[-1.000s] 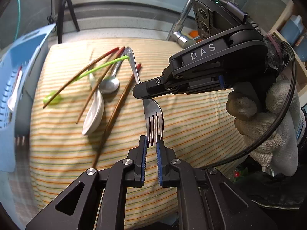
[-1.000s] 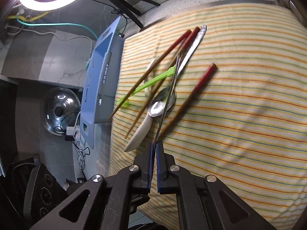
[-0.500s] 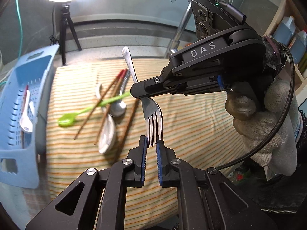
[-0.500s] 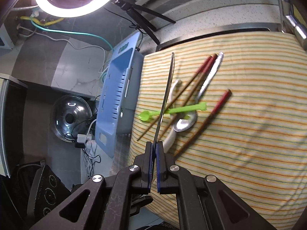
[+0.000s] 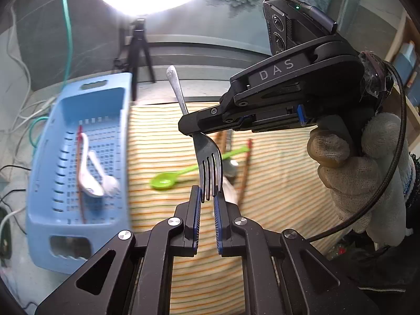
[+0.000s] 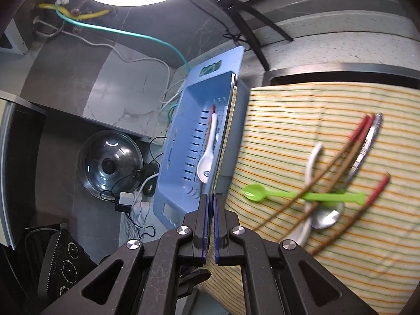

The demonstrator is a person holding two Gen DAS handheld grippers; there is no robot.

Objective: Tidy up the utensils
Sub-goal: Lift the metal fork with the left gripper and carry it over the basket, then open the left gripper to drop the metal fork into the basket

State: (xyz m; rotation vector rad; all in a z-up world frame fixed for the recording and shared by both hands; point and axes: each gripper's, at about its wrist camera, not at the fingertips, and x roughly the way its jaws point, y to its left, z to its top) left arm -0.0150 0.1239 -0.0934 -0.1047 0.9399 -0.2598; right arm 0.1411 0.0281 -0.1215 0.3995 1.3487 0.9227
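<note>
Aloft: fork [image 5: 208,155] (tines downward), clamped at tines by left hand-held gripper [image 5: 207,200], at neck by right hand-held gripper [image 5: 193,131]. Beneath, striped cloth [image 5: 162,136]; leftward, blue basket [image 5: 78,225] containing white spoon [image 5: 90,181]. Beyond, green spoon [image 5: 168,179].

Pale blue basket [image 5: 126,136], lime green spoon [image 5: 168,179], orange-and-green striped cream cloth [image 5: 162,136], white glove [image 5: 367,173]
</note>
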